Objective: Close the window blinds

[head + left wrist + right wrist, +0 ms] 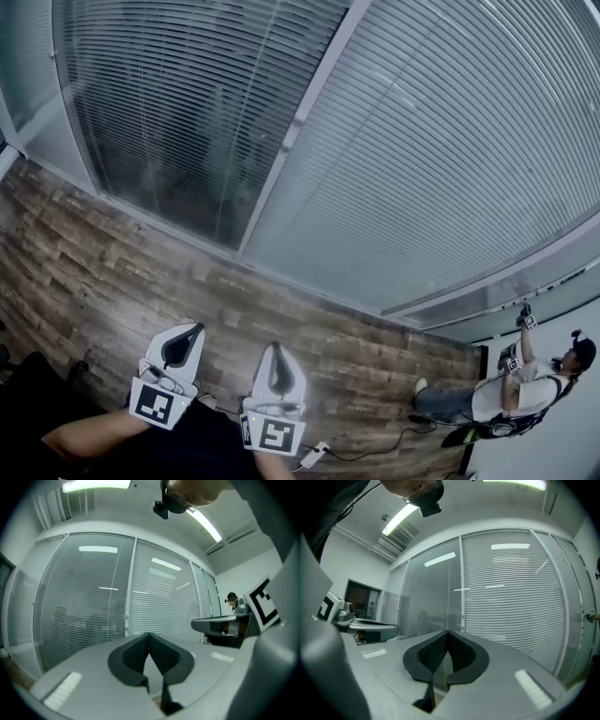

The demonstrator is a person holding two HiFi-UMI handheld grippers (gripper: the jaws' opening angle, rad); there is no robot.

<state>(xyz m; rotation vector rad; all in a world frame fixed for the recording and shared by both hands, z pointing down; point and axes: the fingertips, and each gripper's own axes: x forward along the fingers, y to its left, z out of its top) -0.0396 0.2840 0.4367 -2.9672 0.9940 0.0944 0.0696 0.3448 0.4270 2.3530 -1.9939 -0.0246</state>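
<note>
1. Bare forearm (pixel 94 433) at the bottom edge of the head view, nearest of all, well short of the frame post (pixel 298 127) of the window.
2. Left claw (pixel 149 635): pads shut tip to tip, nothing between them and nothing held. Levelled at the window, aimed close beside the frame post but apart from it. Square-marker cube at its rear end.
3. Right claw (pixel 447 633): closed to the tips in the same way, empty. Just beside the left claw, also aimed close beside the frame post, touching neither post nor slats.
4. Wood-plank floor (pixel 103 272) between both claws and the foot of the frame post. White power strip (pixel 316 455) with a dark cable on the planks, just right of the right claw and far nearer than the post.
5. Left blind (pixel 187 112), directly left of the frame post: lowered, slats tilted open, dark glass and dim shapes visible through the gaps.
6. Right blind (pixel 450 159), directly right of the frame post: lowered, slats turned flat, a pale unbroken surface with nothing visible through it.
7. Another person (pixel 530 384) far to the right of the frame post, beside a white wall, one arm raised toward the window with a marker-cubed gripper in hand.
</note>
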